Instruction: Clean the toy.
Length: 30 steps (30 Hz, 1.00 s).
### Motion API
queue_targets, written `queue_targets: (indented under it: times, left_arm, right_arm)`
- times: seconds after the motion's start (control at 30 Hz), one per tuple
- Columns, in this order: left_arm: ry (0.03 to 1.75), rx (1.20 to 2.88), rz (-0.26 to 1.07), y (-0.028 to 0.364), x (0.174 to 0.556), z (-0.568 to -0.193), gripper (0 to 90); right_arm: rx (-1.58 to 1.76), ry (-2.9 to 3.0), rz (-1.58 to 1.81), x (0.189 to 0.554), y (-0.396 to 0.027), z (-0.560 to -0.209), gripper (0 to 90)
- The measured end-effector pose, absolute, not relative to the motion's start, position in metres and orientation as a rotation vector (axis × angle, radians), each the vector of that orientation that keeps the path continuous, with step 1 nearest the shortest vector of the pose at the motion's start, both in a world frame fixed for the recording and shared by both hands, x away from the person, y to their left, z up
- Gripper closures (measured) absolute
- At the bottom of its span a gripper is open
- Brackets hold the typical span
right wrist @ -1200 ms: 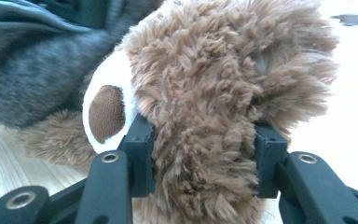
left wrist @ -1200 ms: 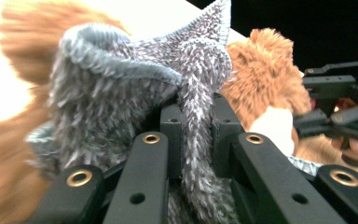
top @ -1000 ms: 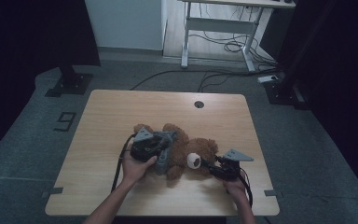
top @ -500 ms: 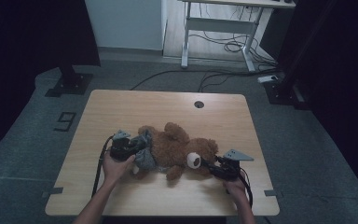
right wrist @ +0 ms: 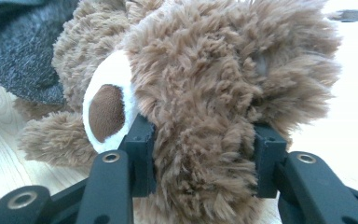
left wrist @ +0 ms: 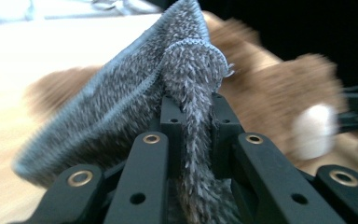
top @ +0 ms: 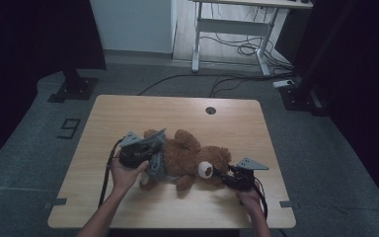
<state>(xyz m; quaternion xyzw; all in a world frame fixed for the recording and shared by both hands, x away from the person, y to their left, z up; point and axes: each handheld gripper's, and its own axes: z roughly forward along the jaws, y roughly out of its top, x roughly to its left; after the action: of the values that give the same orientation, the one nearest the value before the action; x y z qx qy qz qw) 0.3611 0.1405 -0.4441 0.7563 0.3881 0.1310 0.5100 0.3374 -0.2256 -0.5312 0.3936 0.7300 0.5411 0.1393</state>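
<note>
A brown teddy bear [top: 190, 158] lies on its side on the wooden table [top: 177, 111], head toward the right. A grey knitted garment [top: 156, 158] wraps its lower body. My left gripper [top: 143, 148] is shut on an edge of the grey garment [left wrist: 186, 88], which it lifts off the bear's legs at the left. My right gripper [top: 224, 177] is shut on the bear's head [right wrist: 205, 107], beside its white muzzle [right wrist: 107, 102]. The bear [left wrist: 279, 102] is blurred behind the cloth in the left gripper view.
A round cable hole [top: 210, 110] sits near the table's far edge. Beyond the table stand a desk frame [top: 232, 29] with cables on the floor and a dark stand base [top: 74, 86] at the left.
My left gripper has pulled the grey garment leftward from the bear's middle toward its legs and raised it a little. The right gripper and the bear's head have stayed put.
</note>
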Motion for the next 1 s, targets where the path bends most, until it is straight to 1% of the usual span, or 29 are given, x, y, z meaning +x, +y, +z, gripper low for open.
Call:
queue_targets:
  times: [0.2,0.37,0.43,0.53,0.6,0.67,0.77,0.87,1.0]
  left_arm:
    - [0.804,1.915,0.274,0.069,0.365,-0.433,79.1]
    - [0.722,1.953,0.239,0.018,0.366,-0.432,79.2]
    - [0.698,1.981,0.227,0.000,0.367,-0.433,79.2]
    - [0.708,2.040,0.225,-0.019,0.374,-0.441,79.1]
    - [0.730,2.062,0.207,-0.022,0.379,-0.450,79.0]
    - [0.763,2.043,0.184,-0.016,0.382,-0.454,79.1]
    - [0.787,2.049,0.228,-0.005,0.382,-0.454,79.2]
    - [0.839,2.047,0.257,0.014,0.386,-0.455,79.2]
    - [0.881,2.005,0.247,0.043,0.387,-0.460,79.4]
  right_arm:
    - [1.140,2.111,1.567,0.337,-0.226,-0.531,53.2]
    - [1.137,2.114,1.565,0.337,-0.226,-0.531,53.2]
    - [1.127,2.113,1.561,0.337,-0.226,-0.531,53.2]
    - [1.126,2.120,1.555,0.336,-0.226,-0.531,53.2]
    - [1.127,2.119,1.556,0.336,-0.226,-0.531,53.2]
    - [1.131,2.116,1.557,0.337,-0.226,-0.532,53.2]
    - [1.133,2.114,1.558,0.337,-0.225,-0.532,53.3]
    - [1.131,2.113,1.558,0.337,-0.226,-0.532,53.3]
    - [1.129,2.113,1.562,0.337,-0.226,-0.532,53.3]
